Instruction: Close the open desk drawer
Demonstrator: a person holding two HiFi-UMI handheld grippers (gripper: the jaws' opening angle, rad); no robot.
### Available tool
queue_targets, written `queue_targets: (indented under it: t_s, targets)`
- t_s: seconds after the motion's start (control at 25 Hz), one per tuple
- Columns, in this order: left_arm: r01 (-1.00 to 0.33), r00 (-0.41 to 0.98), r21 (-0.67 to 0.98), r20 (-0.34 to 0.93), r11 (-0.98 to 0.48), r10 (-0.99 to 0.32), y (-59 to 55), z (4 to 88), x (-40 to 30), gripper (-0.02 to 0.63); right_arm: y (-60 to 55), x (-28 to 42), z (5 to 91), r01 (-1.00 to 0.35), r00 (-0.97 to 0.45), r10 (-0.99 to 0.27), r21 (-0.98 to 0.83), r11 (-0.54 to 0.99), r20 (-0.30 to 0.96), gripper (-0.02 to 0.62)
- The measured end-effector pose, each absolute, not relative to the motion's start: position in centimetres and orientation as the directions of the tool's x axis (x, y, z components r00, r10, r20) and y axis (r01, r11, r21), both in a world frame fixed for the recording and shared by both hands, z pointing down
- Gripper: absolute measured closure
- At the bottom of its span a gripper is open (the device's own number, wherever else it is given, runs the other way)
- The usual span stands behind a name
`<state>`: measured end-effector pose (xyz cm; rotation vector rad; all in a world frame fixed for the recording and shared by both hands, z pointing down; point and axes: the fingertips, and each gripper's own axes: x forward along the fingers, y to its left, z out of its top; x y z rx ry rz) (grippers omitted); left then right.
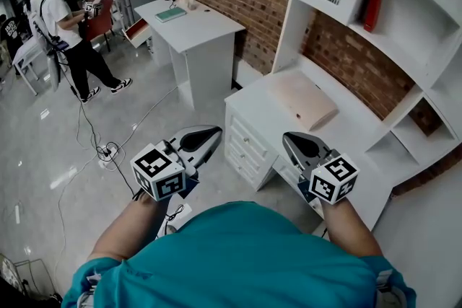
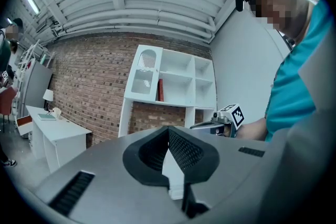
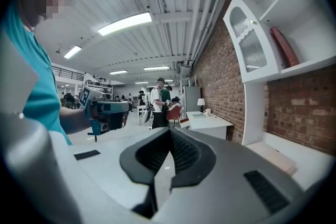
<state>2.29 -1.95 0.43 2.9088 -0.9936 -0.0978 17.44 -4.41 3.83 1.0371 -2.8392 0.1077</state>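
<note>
Black pads (image 2: 184, 150) on the left gripper (image 1: 211, 134) and right gripper (image 1: 291, 141) were pressed together, empty. The open drawer (image 1: 137, 31) stuck out of the far desk (image 1: 202, 29), well apart from both. Probably light, rigid, easy-sliding; I'd push its flat front squarely.

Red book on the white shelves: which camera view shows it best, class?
The head view: the red book appears large and unobstructed. The right gripper view shows it from below, as a slim leaning strip; the left gripper view shows it small and distant.
</note>
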Motion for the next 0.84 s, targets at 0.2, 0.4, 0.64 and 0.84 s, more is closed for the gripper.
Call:
queue_targets:
  t_s: [0.2,0.4,0.64,0.84]
  targets:
    - [-0.611,0.788,0.091,-0.033,-0.787,-0.615,-2.13,0.76,2.17,0.591,-4.56,17.52,4.02,-0.652,-0.753,-0.644,-0.023,0.758,0.136,0.575]
    - [-0.607,0.79,0.094,-0.04,-0.789,-0.612,-2.07,0.86,2.24,0.591,-4.46,17.27,4.33,-0.649,-0.756,-0.64,-0.027,0.761,0.136,0.575]
    - [-0.605,0.791,0.103,-0.035,-0.789,-0.611,-2.1,0.93,2.43,0.591,-4.54,17.53,4.17,-0.653,-0.753,-0.644,-0.029,0.757,0.135,0.575]
    - [-0.609,0.788,0.101,-0.04,-0.787,-0.615,-1.83,1.06,2.22,0.591,-4.28,17.6,4.43,-0.656,-0.75,-0.647,-0.025,0.754,0.136,0.575]
